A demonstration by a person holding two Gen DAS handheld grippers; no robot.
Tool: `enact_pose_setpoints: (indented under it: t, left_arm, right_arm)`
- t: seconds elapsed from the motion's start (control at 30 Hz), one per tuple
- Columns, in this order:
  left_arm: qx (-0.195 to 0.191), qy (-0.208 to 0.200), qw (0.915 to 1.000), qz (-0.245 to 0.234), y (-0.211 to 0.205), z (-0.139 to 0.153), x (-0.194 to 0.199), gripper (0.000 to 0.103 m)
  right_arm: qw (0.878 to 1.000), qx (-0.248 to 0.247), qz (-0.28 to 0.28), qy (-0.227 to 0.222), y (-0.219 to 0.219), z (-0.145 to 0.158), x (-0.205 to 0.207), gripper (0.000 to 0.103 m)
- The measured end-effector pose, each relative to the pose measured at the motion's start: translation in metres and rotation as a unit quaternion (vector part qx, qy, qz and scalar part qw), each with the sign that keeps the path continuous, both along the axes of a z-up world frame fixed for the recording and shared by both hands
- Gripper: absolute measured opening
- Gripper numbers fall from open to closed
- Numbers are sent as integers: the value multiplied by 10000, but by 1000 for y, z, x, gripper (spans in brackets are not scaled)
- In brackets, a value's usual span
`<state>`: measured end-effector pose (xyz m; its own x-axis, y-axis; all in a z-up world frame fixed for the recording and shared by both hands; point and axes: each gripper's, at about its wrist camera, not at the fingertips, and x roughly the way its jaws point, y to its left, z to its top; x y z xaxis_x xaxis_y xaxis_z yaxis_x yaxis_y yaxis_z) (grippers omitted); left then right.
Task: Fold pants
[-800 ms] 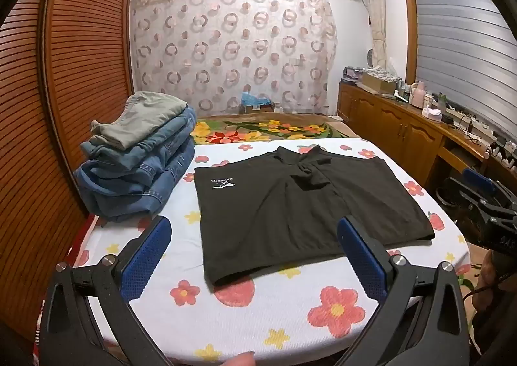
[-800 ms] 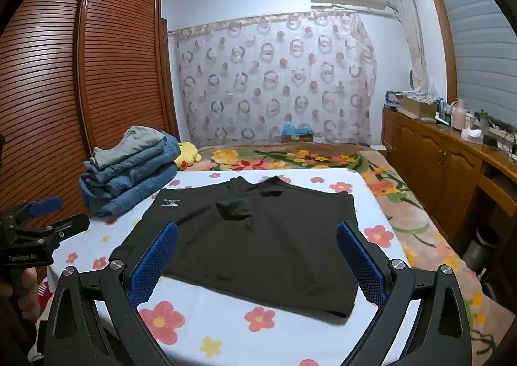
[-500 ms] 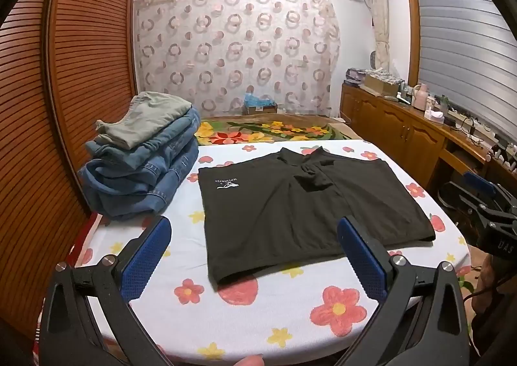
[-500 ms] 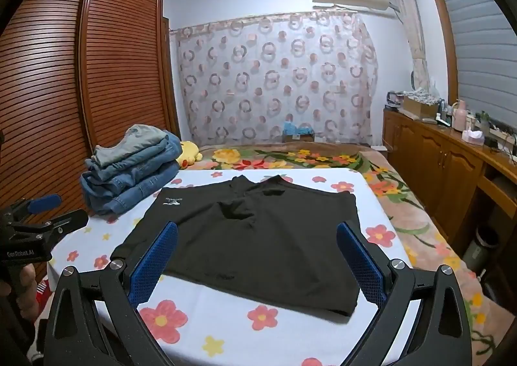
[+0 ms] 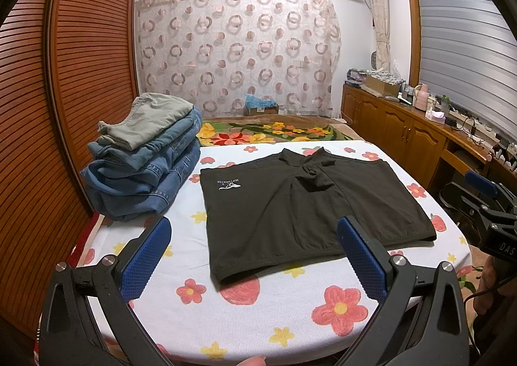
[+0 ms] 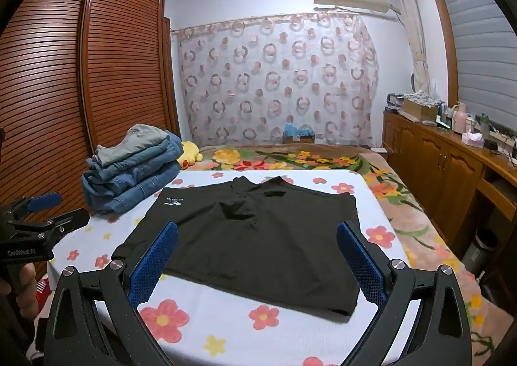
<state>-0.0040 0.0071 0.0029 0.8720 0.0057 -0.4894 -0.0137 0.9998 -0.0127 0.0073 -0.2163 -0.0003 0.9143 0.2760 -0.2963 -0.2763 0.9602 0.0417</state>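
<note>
Black shorts (image 5: 307,204) with a small white logo lie spread flat on the flower-print table cover (image 5: 258,311); they also show in the right wrist view (image 6: 252,243). My left gripper (image 5: 255,256) is open and empty, held above the table's near edge, short of the shorts' near hem. My right gripper (image 6: 257,261) is open and empty, hovering over the near hem of the shorts. The right gripper shows at the right edge of the left wrist view (image 5: 484,204); the left gripper shows at the left edge of the right wrist view (image 6: 35,217).
A stack of folded jeans and a grey-green garment (image 5: 145,159) sits at the table's back left, also in the right wrist view (image 6: 132,168). A slatted wooden wardrobe (image 5: 48,107) stands left. A flowered bed (image 6: 307,159) lies behind, and wooden cabinets (image 6: 452,172) line the right.
Both grippers have drifted slightly, with the view shifting a little; the shorts and the stack have not moved. Both grippers stay open.
</note>
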Motion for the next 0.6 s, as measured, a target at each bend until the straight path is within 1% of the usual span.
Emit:
enact_pose_setpoints:
  t: [0.6]
  left_arm:
    - [13, -13, 10000, 8, 0, 1, -2, 103]
  right_arm:
    - [10000, 14, 10, -24, 0, 1, -2, 99]
